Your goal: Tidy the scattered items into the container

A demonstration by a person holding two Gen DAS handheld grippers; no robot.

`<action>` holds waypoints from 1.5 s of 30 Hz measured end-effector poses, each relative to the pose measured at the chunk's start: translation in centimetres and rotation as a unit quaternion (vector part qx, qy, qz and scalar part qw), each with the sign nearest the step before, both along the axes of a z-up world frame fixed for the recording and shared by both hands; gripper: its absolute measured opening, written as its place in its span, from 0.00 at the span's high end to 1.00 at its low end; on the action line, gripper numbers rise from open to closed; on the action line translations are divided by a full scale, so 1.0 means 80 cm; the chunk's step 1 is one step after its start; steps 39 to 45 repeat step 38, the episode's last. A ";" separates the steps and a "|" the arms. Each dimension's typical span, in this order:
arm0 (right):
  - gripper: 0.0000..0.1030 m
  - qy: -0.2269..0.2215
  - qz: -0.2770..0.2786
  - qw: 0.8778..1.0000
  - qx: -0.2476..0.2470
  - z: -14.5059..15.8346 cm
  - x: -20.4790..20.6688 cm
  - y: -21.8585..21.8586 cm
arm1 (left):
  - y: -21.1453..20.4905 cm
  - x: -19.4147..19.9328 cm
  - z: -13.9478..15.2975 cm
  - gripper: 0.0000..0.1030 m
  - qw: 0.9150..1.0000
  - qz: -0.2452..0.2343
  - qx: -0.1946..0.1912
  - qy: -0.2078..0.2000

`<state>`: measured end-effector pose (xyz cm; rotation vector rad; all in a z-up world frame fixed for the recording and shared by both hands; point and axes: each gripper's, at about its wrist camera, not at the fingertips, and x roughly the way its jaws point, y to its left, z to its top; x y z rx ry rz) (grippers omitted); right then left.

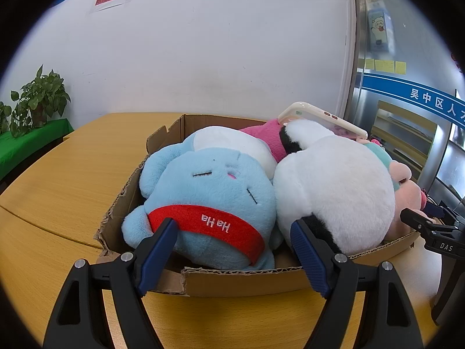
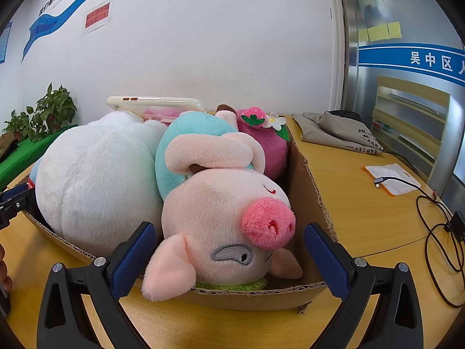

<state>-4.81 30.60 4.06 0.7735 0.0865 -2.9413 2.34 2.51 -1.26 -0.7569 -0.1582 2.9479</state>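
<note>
Grippers first: left gripper [image 1: 234, 248] stands wide open, its 2 blue pads level with the near wall of the cardboard box [image 1: 244, 283] and holding nothing; the blue plush [image 1: 209, 195] lies beyond the gap between the jaws, and whether the pads touch it cannot be told. Right gripper [image 2: 229, 257] is likewise wide open and empty-handed, with the pink pig plush [image 2: 223, 224] lying head-first between the pads, no pad seen pressing on it.

Box contents, left wrist view: blue plush with red "Ha Ha" band at 9 o'clock, white-and-black plush [image 1: 334, 186] touching it at 3 o'clock, a pink plush [image 1: 266, 135] behind both at 12 o'clock. A phone case [image 1: 319, 117] rests tilted on top of the pile. Right wrist view: strawberry plush [image 2: 261, 139] sits in the far corner at 1 o'clock, against the box wall.

Box stands on the wooden bench [image 2: 363, 209]. At 2 o'clock of the box on the bench: a grey cloth bag [image 2: 337, 131], a white pouch [image 2: 392, 179] and a black cable [image 2: 436, 232], all well apart from the box. Potted plants [image 1: 37, 99] stand at 10 o'clock.
</note>
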 end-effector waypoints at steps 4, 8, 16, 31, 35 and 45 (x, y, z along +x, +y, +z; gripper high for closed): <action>0.00 0.000 0.000 1.000 0.000 0.000 0.000 0.000 | 0.000 0.000 0.000 0.23 1.000 0.000 0.000 0.000; 0.00 0.000 0.000 1.000 0.000 0.000 0.000 0.000 | 0.000 0.000 0.000 0.22 1.000 0.000 0.000 0.000; 0.00 0.000 0.000 1.000 0.000 0.000 0.000 0.000 | 0.000 0.000 0.000 0.23 1.000 0.000 0.000 0.000; 0.00 0.000 0.000 1.000 0.000 0.000 0.000 0.000 | -0.001 0.000 0.000 0.22 1.000 0.001 -0.002 0.001; 0.00 0.000 0.000 1.000 0.000 0.000 0.000 0.000 | 0.001 0.002 0.000 0.22 1.000 0.006 -0.002 0.000; 0.00 0.000 0.000 1.000 0.000 0.000 0.000 0.000 | 0.001 0.002 0.000 0.22 1.000 0.006 -0.002 0.000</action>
